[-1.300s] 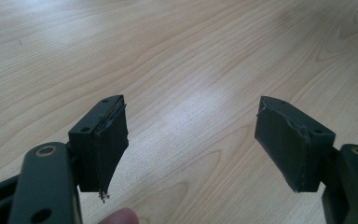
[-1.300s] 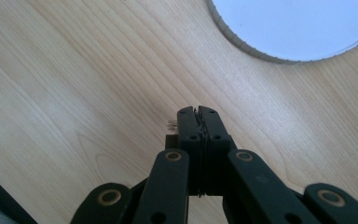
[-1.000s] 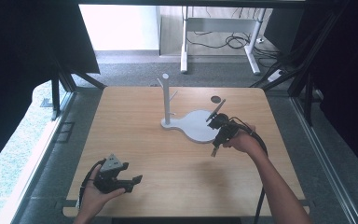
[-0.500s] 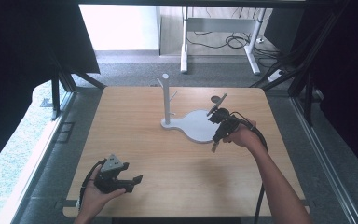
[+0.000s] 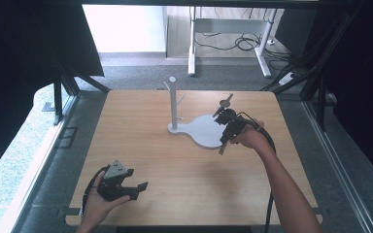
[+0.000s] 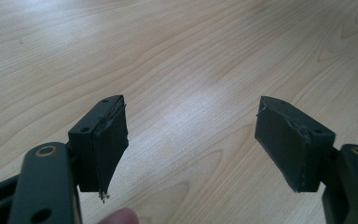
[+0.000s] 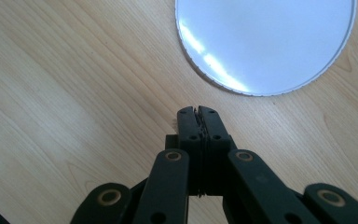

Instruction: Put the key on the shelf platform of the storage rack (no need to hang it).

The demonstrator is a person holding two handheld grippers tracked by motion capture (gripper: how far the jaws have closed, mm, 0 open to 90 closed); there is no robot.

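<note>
Near edge, left side: left gripper (image 5: 141,186) w/ grey three-cornered plate on top, resting low over pale wooden worktop (image 5: 141,141), jaws spread wide, nothing between them. Confirmed in left gripper view (image 6: 191,144): bare wood grain in the gap, a fingertip just visible at bottom edge.

Mid-worktop, right side: right gripper (image 5: 221,148) held in hand, pointing down toward worktop, jaws pressed fully together, nothing gripped. In right gripper view (image 7: 198,114): closed tips over bare wood, just short of rounded rim of flat white plastic stand base (image 7: 265,42). No contact w/ base that can be made out.

Farther back: same base (image 5: 201,132) lying flat near centre-right, w/ slim white upright post with short side pegs (image 5: 173,104) rising from its left end. Pegs bare.

Step in hand, by judgement: approach to stand w/ right gripper, no grasp yet. Probably next: jaws apart first, then either over base rim or up to post; thin flat rim likely awkward to pinch, so careful alignment needed. Left gripper idle, well apart from stand.
</note>
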